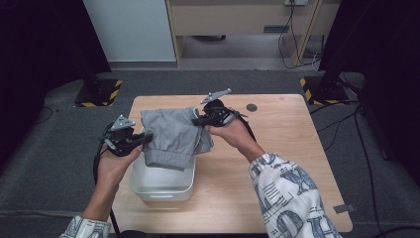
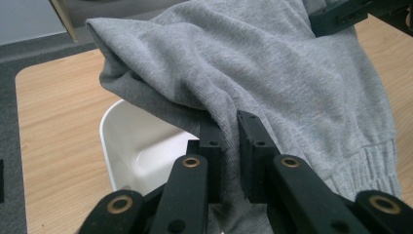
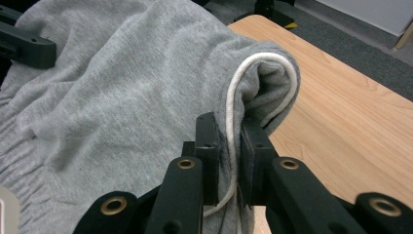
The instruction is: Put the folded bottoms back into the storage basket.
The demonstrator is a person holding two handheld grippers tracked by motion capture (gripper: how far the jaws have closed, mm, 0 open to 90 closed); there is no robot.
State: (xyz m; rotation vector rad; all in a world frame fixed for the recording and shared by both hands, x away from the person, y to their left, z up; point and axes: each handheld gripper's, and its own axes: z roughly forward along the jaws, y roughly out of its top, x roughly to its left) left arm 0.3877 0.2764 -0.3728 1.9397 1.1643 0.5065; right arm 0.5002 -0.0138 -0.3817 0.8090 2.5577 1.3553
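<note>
The grey garment (image 1: pixel 171 136) is soft knitted fabric, folded over, with a ribbed cuff (image 2: pixel 375 163) at one end and a white cord (image 3: pixel 234 122) along one edge. It hangs in the air, stretched between two pinched sides, and its lower part droops into the white bin (image 1: pixel 163 186).

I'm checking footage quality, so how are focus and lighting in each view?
High view: evenly lit, soft, dark at both side edges. Left gripper view: grey garment sharp, white bin shaded beneath it. Right gripper view: white drawstring crisp, no glare on the table.
</note>
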